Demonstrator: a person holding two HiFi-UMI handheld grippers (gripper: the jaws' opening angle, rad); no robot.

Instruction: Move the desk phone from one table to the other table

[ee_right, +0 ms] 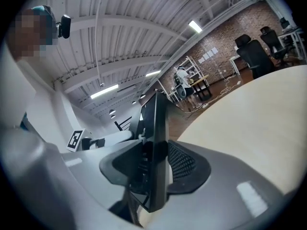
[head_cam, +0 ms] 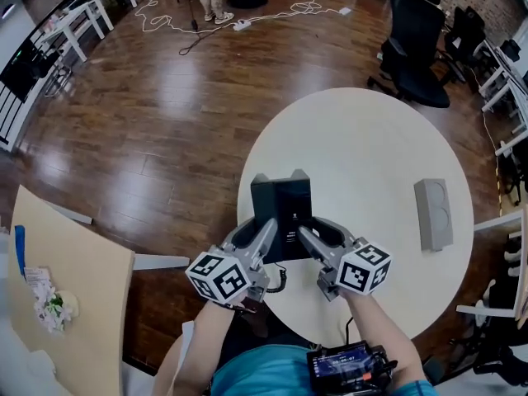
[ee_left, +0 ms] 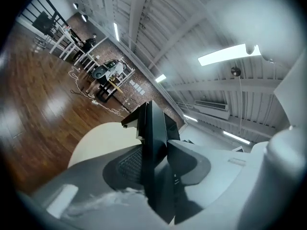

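The black desk phone point(head_cam: 282, 205) is over the near left part of the round white table point(head_cam: 371, 139); I cannot tell whether it rests on the top. My left gripper point(head_cam: 268, 229) clamps its near left side and my right gripper point(head_cam: 305, 236) its near right side. In the left gripper view the phone point(ee_left: 154, 128) stands edge-on between the pads of the left gripper point(ee_left: 156, 152). In the right gripper view the phone point(ee_right: 156, 123) is likewise pinched edge-on by the right gripper point(ee_right: 154, 152). Its coiled cord point(head_cam: 279, 282) hangs by the table edge.
A grey boxy device point(head_cam: 433, 213) lies on the round table's right side. A beige table point(head_cam: 74, 279) with a small flower bunch point(head_cam: 51, 308) stands at the lower left across the wooden floor point(head_cam: 165, 122). Black office chairs point(head_cam: 417, 44) stand beyond the round table.
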